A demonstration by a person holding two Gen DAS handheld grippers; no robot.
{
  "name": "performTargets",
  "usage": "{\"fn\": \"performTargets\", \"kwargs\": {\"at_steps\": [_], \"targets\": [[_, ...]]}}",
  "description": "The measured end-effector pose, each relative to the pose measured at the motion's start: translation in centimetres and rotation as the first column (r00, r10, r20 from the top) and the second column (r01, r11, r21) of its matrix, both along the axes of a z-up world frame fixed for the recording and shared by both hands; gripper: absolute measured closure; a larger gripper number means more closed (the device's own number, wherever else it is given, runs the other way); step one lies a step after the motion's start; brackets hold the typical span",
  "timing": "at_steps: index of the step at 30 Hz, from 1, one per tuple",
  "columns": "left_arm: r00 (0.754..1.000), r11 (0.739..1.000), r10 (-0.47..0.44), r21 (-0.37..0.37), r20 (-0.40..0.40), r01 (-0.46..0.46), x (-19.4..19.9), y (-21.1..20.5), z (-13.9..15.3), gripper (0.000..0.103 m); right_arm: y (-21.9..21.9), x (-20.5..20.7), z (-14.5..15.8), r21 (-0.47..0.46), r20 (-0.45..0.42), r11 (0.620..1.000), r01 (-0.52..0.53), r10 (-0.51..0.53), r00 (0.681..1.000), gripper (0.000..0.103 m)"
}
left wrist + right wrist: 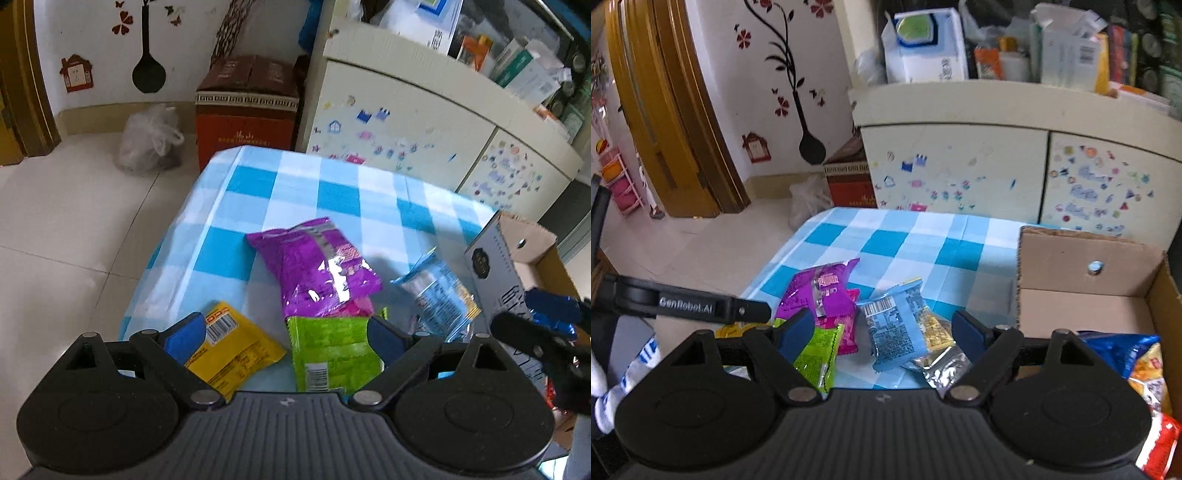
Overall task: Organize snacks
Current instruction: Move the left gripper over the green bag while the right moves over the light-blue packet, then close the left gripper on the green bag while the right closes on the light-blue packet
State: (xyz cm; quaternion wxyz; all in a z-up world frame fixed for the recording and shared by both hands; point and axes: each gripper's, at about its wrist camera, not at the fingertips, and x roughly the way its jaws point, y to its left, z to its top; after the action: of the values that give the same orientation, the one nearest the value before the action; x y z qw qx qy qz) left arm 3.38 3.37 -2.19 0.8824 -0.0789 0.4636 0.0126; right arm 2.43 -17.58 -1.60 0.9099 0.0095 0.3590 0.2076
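At centre of left wrist view, left gripper (pixel 286 334) fingers spread wide, grasping nothing, over green packet (pixel 332 354) w/ yellow packet (pixel 236 347) lower left, purple packet (pixel 317 266) above, on checked tabletop (pixel 258 192). Right wrist view: right gripper (pixel 882 334) fingers released, blue packet (pixel 899 325) between them; cardboard box (pixel 1086 258) at right.

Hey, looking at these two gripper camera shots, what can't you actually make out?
- Yellow foil snack packet: near end hidden by the left gripper body, left wrist view.
- Open cardboard box: contents cut off by the right edge and the right gripper, right wrist view.
- Purple foil packet: print blurred by glare.
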Motion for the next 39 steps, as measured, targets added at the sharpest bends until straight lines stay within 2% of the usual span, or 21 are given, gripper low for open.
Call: {"fn": "performTargets", "kwargs": {"at_steps": [5,11,21,22,23,24,27,31,35,39], "targets": [[1.0,0.999,-0.007,0.046,-0.027,0.008,0.3,-0.1,-0.7,0.006,0.9,1.9,-1.5,-0.043,-0.033,0.999,0.019,-0.02,0.999,0.026],[0.995,0.995,-0.061,0.072,-0.074,0.067,0.3,-1.1,-1.8,0.006,2.2,3.4,-3.0,-0.094,-0.082,0.995,0.034,-0.042,0.996,0.028],[0.982,0.984,-0.172,0.031,-0.082,0.175,0.3,-3.5,-3.0,0.006,3.5,4.9,-4.8,-0.159,-0.096,0.987,0.038,-0.053,0.994,0.03],[0.981,0.983,-0.178,0.024,-0.081,0.18,0.4,-3.7,-3.2,0.006,3.7,5.1,-5.0,-0.171,-0.097,0.985,0.038,-0.055,0.994,0.033],[0.98,0.983,-0.182,0.017,-0.079,0.184,0.5,-3.9,-3.3,0.006,3.7,5.2,-5.2,-0.183,-0.098,0.982,0.041,-0.06,0.993,0.041],[0.98,0.983,-0.184,0.012,-0.078,0.186,0.6,-4.1,-3.5,0.006,3.6,5.4,-5.3,-0.187,-0.104,0.981,0.048,-0.068,0.992,0.042],[0.982,0.985,-0.173,-0.005,-0.081,0.174,0.9,-4.5,-4.2,0.006,3.3,5.4,-5.3,-0.159,-0.107,0.986,0.057,-0.074,0.991,0.048],[0.988,0.991,-0.135,-0.018,-0.081,0.134,1.5,-4.6,-5.1,0.006,2.9,5.3,-4.9,-0.12,-0.123,0.991,0.059,-0.074,0.99,0.049],[0.992,0.993,-0.119,-0.001,-0.046,0.119,1.8,-4.9,-5.3,0.006,2.3,5.5,-4.6,-0.071,-0.148,0.994,0.083,-0.092,0.985,0.049],[0.993,0.994,-0.104,0.016,-0.048,0.105,2.2,-5.1,-6.1,0.006,2.3,5.4,-4.5,-0.066,-0.15,0.994,0.092,-0.101,0.983,0.049]]}}
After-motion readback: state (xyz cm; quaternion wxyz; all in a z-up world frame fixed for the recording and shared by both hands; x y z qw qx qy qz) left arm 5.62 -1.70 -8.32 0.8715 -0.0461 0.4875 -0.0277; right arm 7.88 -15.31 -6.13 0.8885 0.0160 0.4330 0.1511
